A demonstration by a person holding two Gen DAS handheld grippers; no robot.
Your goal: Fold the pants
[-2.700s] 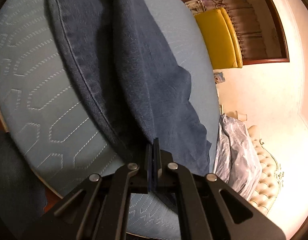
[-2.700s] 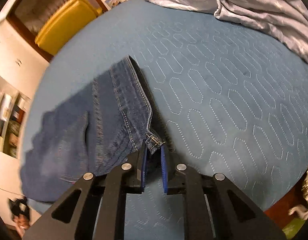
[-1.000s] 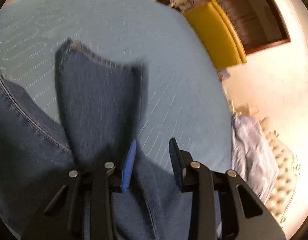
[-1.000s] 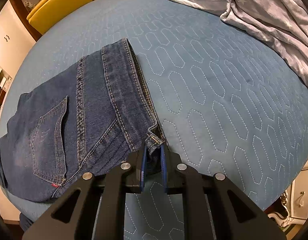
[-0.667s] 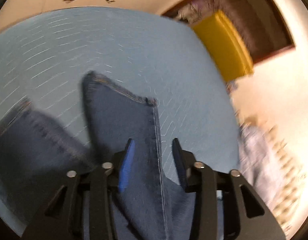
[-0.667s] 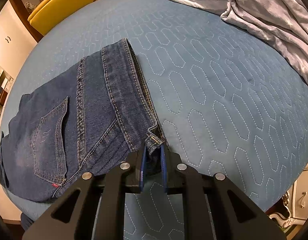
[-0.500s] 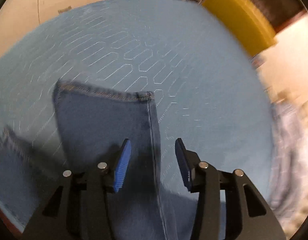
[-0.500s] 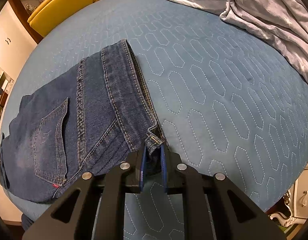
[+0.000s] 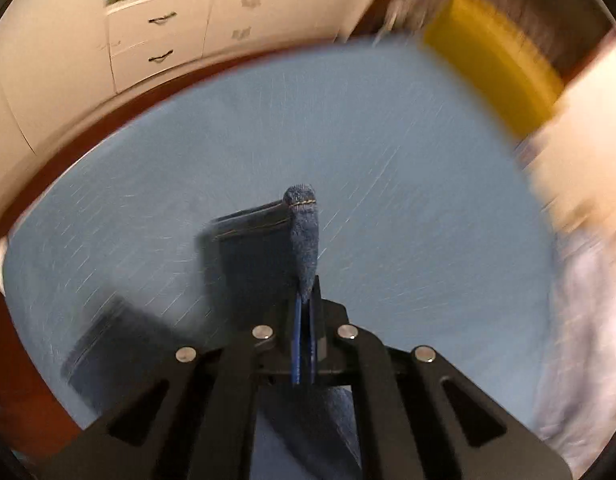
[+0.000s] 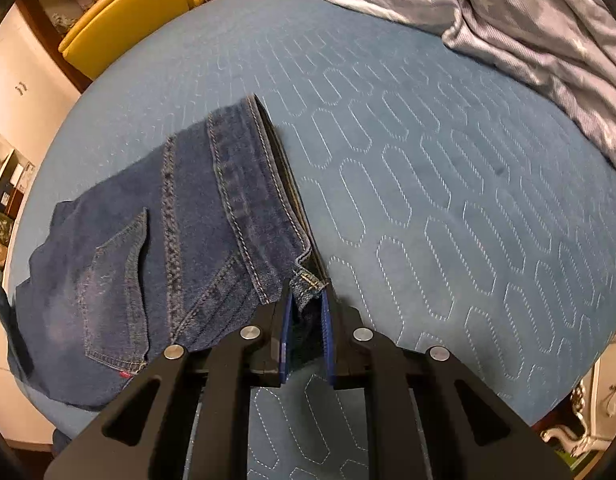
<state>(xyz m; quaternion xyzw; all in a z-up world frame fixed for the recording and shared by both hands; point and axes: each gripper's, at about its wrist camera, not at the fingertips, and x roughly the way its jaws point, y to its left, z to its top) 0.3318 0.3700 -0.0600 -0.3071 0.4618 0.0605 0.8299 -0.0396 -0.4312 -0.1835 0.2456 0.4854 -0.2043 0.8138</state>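
Note:
Dark blue denim pants (image 10: 155, 264) lie on the blue quilted bed (image 10: 448, 184), waistband toward the middle, back pocket up. My right gripper (image 10: 303, 304) is shut on the waistband corner by a belt loop, low over the bed. In the blurred left wrist view, my left gripper (image 9: 305, 300) is shut on a pant leg (image 9: 303, 240) near its hem, and the hem end sticks up past the fingertips. More of the leg hangs dark below and left (image 9: 251, 264).
A grey star-print blanket (image 10: 528, 20) is bunched at the far right of the bed. A yellow chair (image 10: 123, 12) stands beyond the bed. White drawers (image 9: 159, 40) line the wall past the bed's wooden edge (image 9: 107, 104).
My left gripper was open over the pant leg half a second ago; now it has shut on the leg near the hem and swung fast. The right gripper has kept its hold, unmoved.

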